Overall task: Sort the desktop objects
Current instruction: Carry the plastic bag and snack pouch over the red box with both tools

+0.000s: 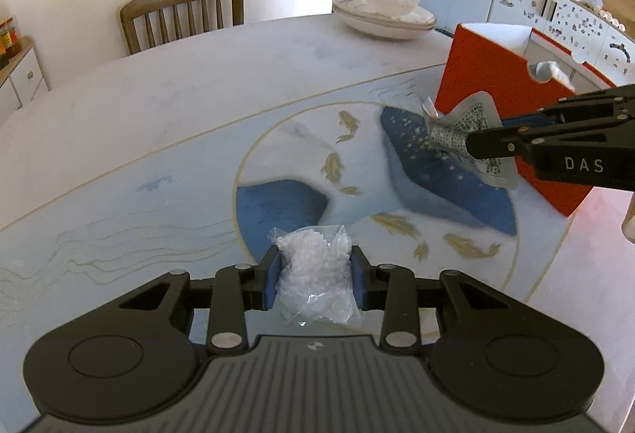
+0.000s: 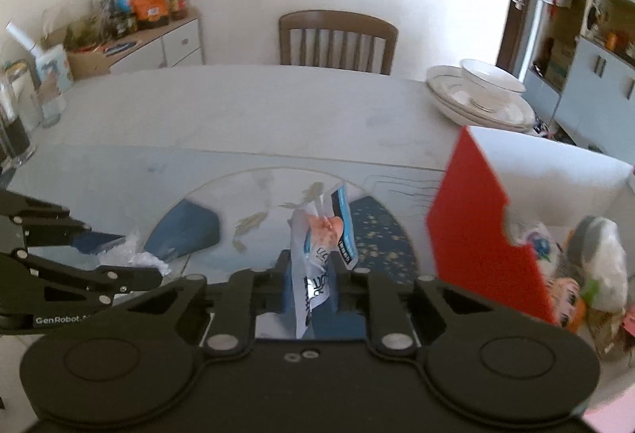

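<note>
My left gripper (image 1: 314, 276) is shut on a clear plastic bag of white bits (image 1: 317, 274), held just above the table; it shows in the right wrist view (image 2: 131, 258) at the left. My right gripper (image 2: 310, 284) is shut on a crumpled foil sachet (image 2: 321, 234) with blue, white and pink print. In the left wrist view the sachet (image 1: 462, 131) shows its silver patterned back, held beside the red box (image 1: 492, 83). The red box (image 2: 476, 218) is open at the top and holds several packets and toys.
The round table (image 1: 198, 107) has a glass turntable with painted fish (image 1: 341, 163). Stacked white plates with a bowl (image 1: 385, 10) stand at the far edge. A wooden chair (image 2: 337, 40) is behind the table. A glass (image 2: 14, 131) stands at the left edge.
</note>
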